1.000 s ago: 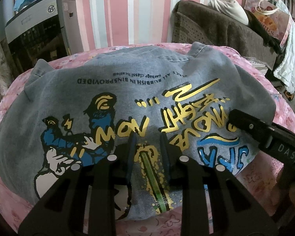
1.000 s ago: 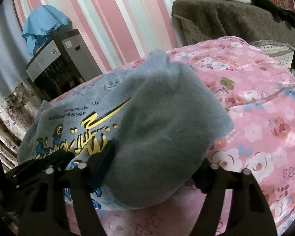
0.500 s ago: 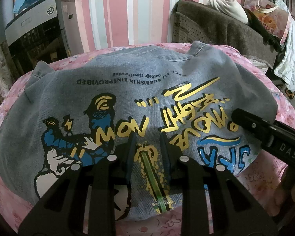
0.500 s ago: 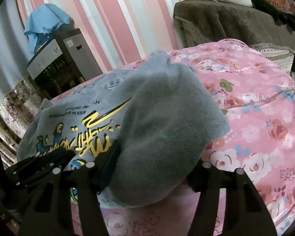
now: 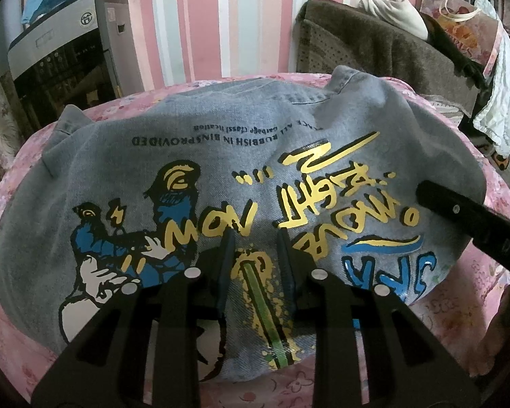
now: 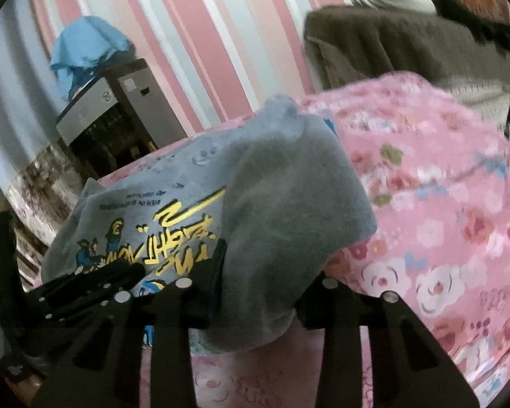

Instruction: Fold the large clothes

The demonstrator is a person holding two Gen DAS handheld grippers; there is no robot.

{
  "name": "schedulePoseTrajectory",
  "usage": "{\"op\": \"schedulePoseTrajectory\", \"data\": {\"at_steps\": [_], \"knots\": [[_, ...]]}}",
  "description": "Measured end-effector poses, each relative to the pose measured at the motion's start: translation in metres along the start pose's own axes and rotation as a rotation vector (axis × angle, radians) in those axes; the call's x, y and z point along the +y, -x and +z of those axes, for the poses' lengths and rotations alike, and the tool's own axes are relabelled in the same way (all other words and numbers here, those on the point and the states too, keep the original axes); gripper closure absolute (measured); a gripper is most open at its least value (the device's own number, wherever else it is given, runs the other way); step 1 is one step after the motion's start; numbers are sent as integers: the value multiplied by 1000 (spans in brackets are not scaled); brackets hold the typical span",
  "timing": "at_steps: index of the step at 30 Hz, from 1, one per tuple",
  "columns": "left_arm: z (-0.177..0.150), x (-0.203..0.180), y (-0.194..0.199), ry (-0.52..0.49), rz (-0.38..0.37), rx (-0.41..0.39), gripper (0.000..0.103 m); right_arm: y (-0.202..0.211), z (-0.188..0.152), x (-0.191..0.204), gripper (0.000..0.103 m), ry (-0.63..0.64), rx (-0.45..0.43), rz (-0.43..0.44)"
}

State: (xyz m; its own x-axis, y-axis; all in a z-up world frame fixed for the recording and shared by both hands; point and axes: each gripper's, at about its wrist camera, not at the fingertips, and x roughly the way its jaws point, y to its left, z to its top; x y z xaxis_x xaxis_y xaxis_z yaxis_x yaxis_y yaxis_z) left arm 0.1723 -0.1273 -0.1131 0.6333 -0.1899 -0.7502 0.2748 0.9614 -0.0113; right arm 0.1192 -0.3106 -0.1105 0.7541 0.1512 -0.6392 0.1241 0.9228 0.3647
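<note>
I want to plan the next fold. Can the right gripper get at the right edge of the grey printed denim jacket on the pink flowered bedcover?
Probably yes. The right gripper already has the grey denim jacket's thick edge between its closing jaws, and nothing blocks it.

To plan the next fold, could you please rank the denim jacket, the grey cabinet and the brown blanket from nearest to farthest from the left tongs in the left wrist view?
1. Denim jacket: between the left tongs, spread on the pink bed.
2. Grey cabinet: far left, against the striped wall.
3. Brown blanket: far right. Cabinet and blanket are too close to call.
</note>
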Motion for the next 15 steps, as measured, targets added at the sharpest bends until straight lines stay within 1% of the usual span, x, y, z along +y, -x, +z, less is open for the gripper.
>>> {"op": "schedulePoseTrajectory", "data": {"at_steps": [2,4,8,10,11,12,13,14,15], "knots": [[0,1,0,-2,1,-1,78,-3,-2,-5,55,-33,11,8],[1,0,0,-7,4,-1,78,-8,0,-6,49,-36,29,16],[1,1,0,-10,4,0,78,-26,4,3,30,20,68,11],[2,2,0,-7,0,0,78,-30,5,14,29,60,61,-12],[2,2,0,-6,0,0,78,-30,5,15,30,68,51,-13],[2,2,0,-6,0,1,78,-28,4,16,36,73,43,-14],[2,2,0,-7,0,0,78,-23,4,15,43,72,21,-7],[1,2,0,-8,0,0,78,-19,5,13,55,72,3,15],[1,2,0,-8,0,0,78,-15,5,11,61,71,-5,34]]}}
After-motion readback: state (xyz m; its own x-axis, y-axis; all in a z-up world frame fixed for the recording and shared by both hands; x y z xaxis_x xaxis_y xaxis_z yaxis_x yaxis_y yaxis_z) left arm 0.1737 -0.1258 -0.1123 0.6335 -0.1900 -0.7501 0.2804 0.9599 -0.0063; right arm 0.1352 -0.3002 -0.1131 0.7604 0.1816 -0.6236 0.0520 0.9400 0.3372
